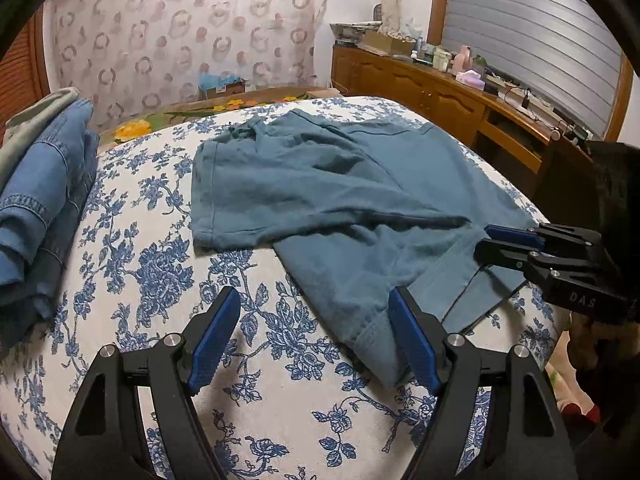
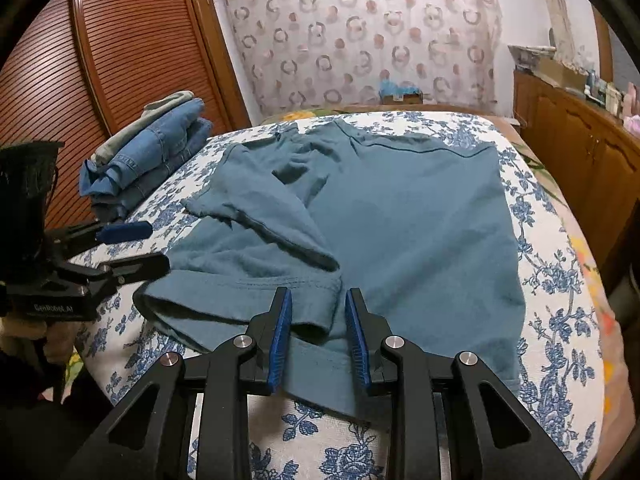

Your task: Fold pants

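a pair of teal shorts (image 2: 400,216) lies spread on a bed covered by a white bedspread with blue flowers (image 1: 168,288), one leg folded over the other. a stack of folded denim garments (image 1: 44,200) rests at the bedspread's far left, apart from the shorts. an open cardboard box (image 1: 224,86) beyond the bed holds something light blue, too small to identify. the left gripper (image 1: 314,340) hovers with jaws wide apart; its right finger (image 1: 412,340) is at the near hem of one leg, the other over bare bedspread. the right gripper (image 2: 318,340) has narrowed jaws straddling a bunched hem; whether the pads press the cloth cannot be told.
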A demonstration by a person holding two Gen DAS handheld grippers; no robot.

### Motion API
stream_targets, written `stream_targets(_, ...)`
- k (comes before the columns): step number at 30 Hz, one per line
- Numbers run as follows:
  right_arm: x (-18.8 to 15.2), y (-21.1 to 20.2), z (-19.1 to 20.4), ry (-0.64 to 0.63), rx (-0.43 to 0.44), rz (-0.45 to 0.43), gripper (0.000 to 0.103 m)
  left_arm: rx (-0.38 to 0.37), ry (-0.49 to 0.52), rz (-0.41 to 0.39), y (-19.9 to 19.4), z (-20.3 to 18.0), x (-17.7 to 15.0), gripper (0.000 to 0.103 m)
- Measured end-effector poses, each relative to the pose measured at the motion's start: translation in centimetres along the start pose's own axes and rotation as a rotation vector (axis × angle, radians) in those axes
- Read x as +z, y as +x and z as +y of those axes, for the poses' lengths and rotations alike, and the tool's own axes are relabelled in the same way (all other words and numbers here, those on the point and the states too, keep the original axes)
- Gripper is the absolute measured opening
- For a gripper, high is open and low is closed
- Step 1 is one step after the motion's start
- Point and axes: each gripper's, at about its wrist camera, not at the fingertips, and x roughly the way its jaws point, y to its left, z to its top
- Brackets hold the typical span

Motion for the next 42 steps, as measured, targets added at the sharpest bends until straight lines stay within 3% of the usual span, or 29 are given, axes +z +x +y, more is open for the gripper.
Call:
stream_targets(3, -0.1, 0.2, 0.5, -0.017, 0.006, -0.006, 0.011, -0.009, -0.002, 0.005, 0.2, 0.0, -0.2, 0.077)
stream_targets(7, 0.0, -0.7, 1.2, -0.036, 0.016, -0.042, 0.006, -0.014, 0.000, -0.004, 0.0, -0.3, -0.1, 0.077)
stream_targets(23, -0.3, -7.4, 0.8, -0.088, -0.034, -0.151, 0.005, -0.029, 0.020, -0.076, -1.5, -1.3, 1.9, 0.077)
stream_targets(42, -3.0, -10.7, -1.2, -0.031, -0.110, -0.079, 0.005, -0.036, 0.061, -0.019, 1.4, -4.0, 2.3, 0.077)
